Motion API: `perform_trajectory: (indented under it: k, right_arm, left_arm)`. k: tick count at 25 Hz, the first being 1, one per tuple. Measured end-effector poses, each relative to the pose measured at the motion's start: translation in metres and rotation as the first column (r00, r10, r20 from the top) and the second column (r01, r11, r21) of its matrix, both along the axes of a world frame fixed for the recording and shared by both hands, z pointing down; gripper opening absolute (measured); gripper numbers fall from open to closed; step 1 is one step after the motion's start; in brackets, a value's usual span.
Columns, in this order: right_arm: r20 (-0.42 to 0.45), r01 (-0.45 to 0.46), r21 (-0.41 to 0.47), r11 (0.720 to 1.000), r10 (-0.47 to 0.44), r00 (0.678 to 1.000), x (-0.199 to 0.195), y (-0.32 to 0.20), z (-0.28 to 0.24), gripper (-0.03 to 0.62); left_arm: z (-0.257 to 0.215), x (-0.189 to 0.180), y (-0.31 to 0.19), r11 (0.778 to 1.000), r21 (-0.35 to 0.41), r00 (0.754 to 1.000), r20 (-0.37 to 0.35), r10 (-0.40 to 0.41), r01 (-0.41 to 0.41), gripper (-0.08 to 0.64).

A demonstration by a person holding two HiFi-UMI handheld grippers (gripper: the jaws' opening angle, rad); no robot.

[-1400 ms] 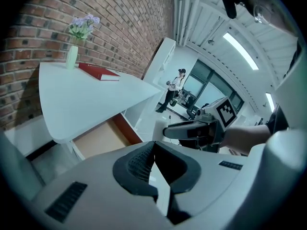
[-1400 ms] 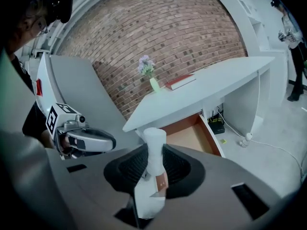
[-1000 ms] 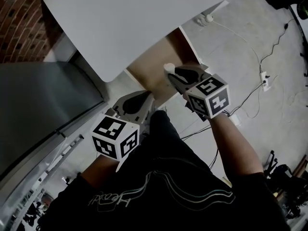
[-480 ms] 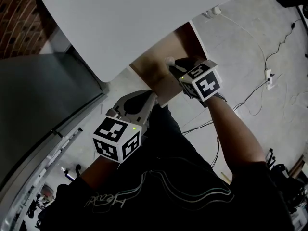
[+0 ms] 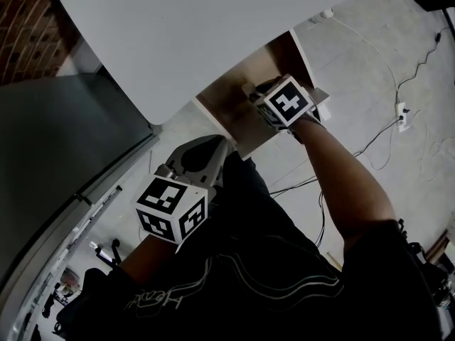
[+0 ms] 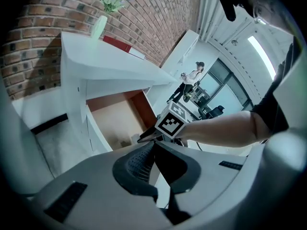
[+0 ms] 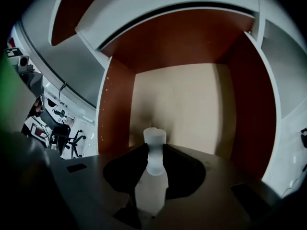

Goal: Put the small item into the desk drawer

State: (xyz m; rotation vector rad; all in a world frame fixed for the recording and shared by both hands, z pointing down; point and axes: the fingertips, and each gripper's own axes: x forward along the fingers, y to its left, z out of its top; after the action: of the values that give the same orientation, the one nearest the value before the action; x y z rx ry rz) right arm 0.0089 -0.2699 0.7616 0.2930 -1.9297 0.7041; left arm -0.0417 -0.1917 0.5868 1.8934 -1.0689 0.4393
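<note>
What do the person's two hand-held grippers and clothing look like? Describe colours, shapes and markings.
The left gripper and right gripper have pale grey shells and black pads. Each carries a white cube with black square markers. The person wears a black short-sleeved shirt printed with pale curved lines.

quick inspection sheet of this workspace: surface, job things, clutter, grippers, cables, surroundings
surface: white desk, the part of its top in the head view is bare
job's things: drawer open, tan floor, brown sides; small white bottle held over it, neck pointing in
clutter: vase of flowers and a flat red item at the desk's far end
grippers: right gripper jaws shut on the bottle, over the drawer; left gripper jaws shut, nothing between, back near the person's body
cables: cable and power strip on the floor right of the desk
surroundings: brick wall; people standing far off
</note>
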Motion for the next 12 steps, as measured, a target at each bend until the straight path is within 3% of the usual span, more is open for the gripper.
perform_trajectory:
  k: [9, 12]
  right_arm:
    - [-0.079, 0.034, -0.077, 0.996, -0.040, 0.996, -0.001, -0.004, 0.036, 0.112]
    - [-0.069, 0.031, -0.110, 0.993, -0.039, 0.997, -0.005, -0.002, 0.042, 0.112]
  left_arm:
    - [0.013, -0.013, 0.005, 0.999, -0.018, 0.999, 0.001, -0.032, 0.032, 0.021]
    - [0.017, -0.017, 0.008, 0.999, -0.026, 0.999, 0.003, -0.043, 0.043, 0.021]
